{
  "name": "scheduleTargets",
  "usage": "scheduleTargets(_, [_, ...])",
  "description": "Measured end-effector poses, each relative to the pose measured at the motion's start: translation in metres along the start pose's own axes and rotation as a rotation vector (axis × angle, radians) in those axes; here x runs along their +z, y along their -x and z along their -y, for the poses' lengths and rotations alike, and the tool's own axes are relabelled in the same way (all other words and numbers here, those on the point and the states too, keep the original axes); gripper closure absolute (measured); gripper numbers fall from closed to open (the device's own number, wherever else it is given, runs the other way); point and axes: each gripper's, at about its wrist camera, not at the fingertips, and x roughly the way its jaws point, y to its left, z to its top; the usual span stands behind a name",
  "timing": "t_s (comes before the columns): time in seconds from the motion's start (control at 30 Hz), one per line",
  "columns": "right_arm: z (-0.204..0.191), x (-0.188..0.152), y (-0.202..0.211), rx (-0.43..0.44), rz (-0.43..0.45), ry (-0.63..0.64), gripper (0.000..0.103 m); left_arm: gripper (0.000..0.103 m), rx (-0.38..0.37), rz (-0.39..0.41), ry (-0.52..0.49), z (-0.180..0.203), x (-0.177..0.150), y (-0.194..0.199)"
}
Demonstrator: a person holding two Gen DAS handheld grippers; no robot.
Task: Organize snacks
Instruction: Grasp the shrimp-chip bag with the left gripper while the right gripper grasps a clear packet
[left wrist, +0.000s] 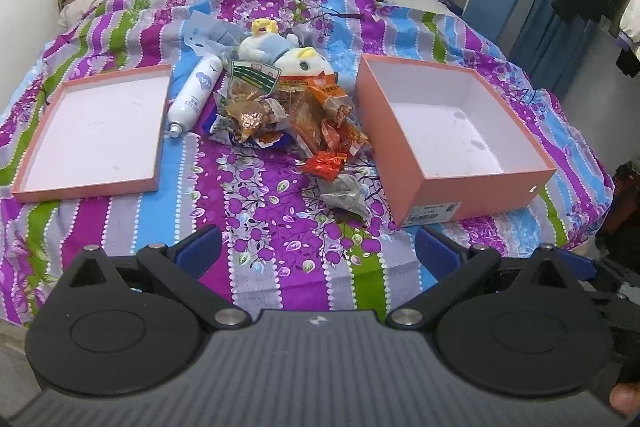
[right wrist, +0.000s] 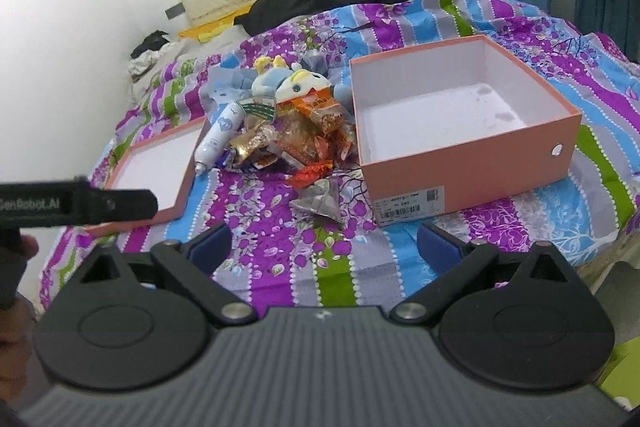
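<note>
While both grippers hover wide open and empty near the bed's [left wrist: 280, 267] foot edge, snacks [left wrist: 288, 115] sit heaped between lid [left wrist: 92, 187] and box [left wrist: 472, 195].
Slippery wrappers tangled with plush toys [left wrist: 280, 47] and a spray can [left wrist: 196, 91] risk a mixed grab.

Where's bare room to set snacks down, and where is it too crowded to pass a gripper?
Free: the deep salmon-pink cardboard box, the shallow pink lid, and the striped floral bedspread between the open left gripper and the pile. Crowded: the heap of snack packets, with the white spray bottle and plush toys at its edges.
</note>
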Motion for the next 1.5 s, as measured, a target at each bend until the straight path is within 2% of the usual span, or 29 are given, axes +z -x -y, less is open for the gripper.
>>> scheduleTargets(0.13, [0.0,-0.003,-0.008,0.007,-0.025,0.006,0.01,0.0,0.023,-0.002,-0.035,0.001,0.005,-0.015])
scheduleTargets(0.2, [-0.001,-0.004,-0.013,-0.006,-0.033,0.016,0.01,0.0,0.023,0.002,-0.052,0.001,0.006,-0.021])
scheduleTargets(0.33, [0.002,-0.005,-0.023,0.027,-0.037,0.0,0.01,0.0,0.0,-0.009,-0.053,-0.003,0.009,-0.035])
scheduleTargets(0.53, [-0.001,-0.004,-0.041,0.029,-0.032,-0.018,0.01,0.0,-0.015,-0.008,-0.073,-0.007,0.017,-0.059])
scheduleTargets(0.63, [0.002,-0.005,-0.055,0.043,-0.056,-0.035,0.01,0.0,-0.025,-0.016,-0.074,-0.012,0.023,-0.075])
scheduleTargets(0.83, [-0.008,-0.007,-0.083,-0.001,-0.052,0.041,0.01,0.0,-0.012,-0.023,-0.137,-0.026,0.038,-0.119])
scheduleTargets(0.93, [-0.01,-0.007,-0.097,0.014,-0.062,0.04,0.011,0.0,0.002,-0.027,-0.188,-0.036,0.049,-0.146])
scheduleTargets(1.07, [-0.018,-0.009,-0.126,0.0,-0.115,0.027,0.028,0.0,0.009,-0.045,-0.216,-0.057,0.066,-0.181])
scheduleTargets(1.13, [-0.023,-0.01,-0.139,-0.015,-0.128,0.034,0.029,0.001,-0.005,-0.06,-0.212,-0.067,0.077,-0.198])
scheduleTargets(1.27, [-0.033,-0.007,-0.164,-0.038,-0.135,0.053,0.031,0.001,0.025,-0.05,-0.286,-0.081,0.1,-0.233])
scheduleTargets(1.5, [-0.049,0.008,-0.204,-0.095,-0.101,0.085,0.033,0.001,0.021,-0.041,-0.465,-0.087,0.131,-0.291])
